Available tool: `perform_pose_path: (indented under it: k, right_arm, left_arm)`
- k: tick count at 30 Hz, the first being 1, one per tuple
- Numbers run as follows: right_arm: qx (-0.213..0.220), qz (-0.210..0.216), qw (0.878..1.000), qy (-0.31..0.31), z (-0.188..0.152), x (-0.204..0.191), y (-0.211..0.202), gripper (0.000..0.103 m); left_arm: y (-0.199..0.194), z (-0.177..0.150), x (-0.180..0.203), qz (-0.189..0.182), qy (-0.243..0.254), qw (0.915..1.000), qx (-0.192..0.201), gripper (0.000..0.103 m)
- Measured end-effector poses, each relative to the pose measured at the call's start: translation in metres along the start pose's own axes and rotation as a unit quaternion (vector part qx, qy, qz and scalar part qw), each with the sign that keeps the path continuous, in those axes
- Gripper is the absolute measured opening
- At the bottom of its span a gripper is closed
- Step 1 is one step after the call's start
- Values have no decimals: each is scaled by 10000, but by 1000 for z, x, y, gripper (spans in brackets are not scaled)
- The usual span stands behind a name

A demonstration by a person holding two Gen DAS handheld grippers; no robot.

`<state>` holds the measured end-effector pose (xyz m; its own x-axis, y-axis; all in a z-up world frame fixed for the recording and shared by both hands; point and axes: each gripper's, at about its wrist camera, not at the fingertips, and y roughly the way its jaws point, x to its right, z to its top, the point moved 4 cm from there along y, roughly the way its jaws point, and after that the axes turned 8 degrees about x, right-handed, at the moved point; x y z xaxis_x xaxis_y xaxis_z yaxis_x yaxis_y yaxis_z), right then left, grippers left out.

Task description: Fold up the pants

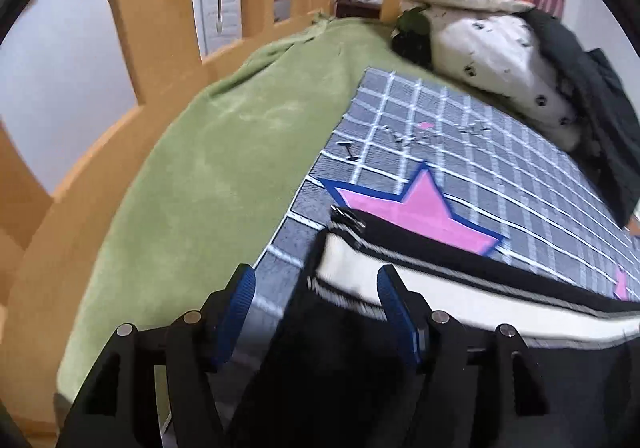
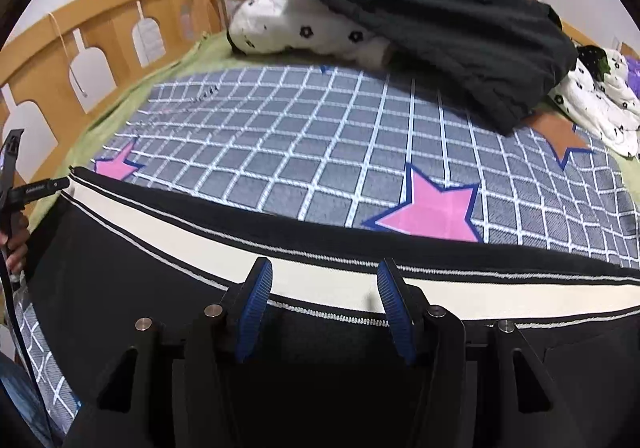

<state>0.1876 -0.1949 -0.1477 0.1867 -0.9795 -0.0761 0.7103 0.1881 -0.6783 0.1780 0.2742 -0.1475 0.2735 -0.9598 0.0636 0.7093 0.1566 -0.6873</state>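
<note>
Pants [image 2: 200,268] lay flat on the checked bed cover [image 2: 320,136], left tongs [image 1: 316,312] and right tongs [image 2: 324,304] both parted and empty above the striped edge, suggesting regripping for another fold.

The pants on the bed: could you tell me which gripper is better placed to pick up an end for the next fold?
Probably left: the left gripper hangs open at the pants' end; the right gripper sits mid-length.
</note>
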Motion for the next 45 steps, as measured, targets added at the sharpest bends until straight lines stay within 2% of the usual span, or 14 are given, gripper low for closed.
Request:
perform_pose_path:
  k: [4, 8, 12, 15, 17, 21, 22, 24, 30, 33, 36, 39, 42, 45]
  right_arm:
    - [164, 36, 9999, -23, 3, -4, -14, 54]
    - [175, 11, 9998, 16, -1, -4, -22, 54]
    - [230, 17, 9996, 145, -1, -1, -34, 54]
    - [390, 37, 9990, 205, 2, -1, -46, 54]
    - [461, 9, 9988, 173, 4, -2, -51, 54]
    - [485, -6, 9987, 139, 5, -4, -57, 54]
    - [469, -28, 9988, 115, 5, -4, -58, 54]
    - [502, -99, 9987, 53, 6, -4, -62, 54]
    - [659, -303, 9974, 22, 0, 13, -83, 55]
    - [608, -434, 9972, 77, -7, 28, -88, 55]
    - [588, -554, 9966, 168, -15, 47, -96, 55]
    - [641, -673, 9953, 276, -21, 68, -109, 55]
    - [695, -798, 9934, 436, -25, 89, -123, 55]
    - [833, -834, 9907, 685, -28, 111, -142, 55]
  left_arm:
    - [-56, -21, 8, -559, -96, 9983, 104, 61]
    - [-96, -66, 11, -1204, -506, 9914, -91, 61]
    - [-103, -120, 4, -1354, -815, 9864, -451, 61]
    - [-92, -154, -9, -1457, -1504, 9753, -708, 59]
    - [-89, -156, -16, -1498, -1707, 9725, -515, 59]
    - [-70, -139, -30, -1213, -1832, 9752, -262, 59]
    - [-63, -138, -35, -1187, -1991, 9724, -275, 58]
    - [-55, -135, -46, -1132, -2273, 9669, -257, 46]
    - [-43, -124, -61, -1018, -2766, 9554, -190, 45]
    - [-43, -119, -54, -687, -2649, 9617, -123, 42]
    - [-53, -109, -48, 161, -2199, 9754, 62, 35]
    - [-67, -98, -27, 634, -1703, 9831, 241, 25]
    - [-91, -79, 2, 898, -1117, 9876, 635, 20]
    - [-119, -51, 56, 985, -286, 9885, 1111, 18]
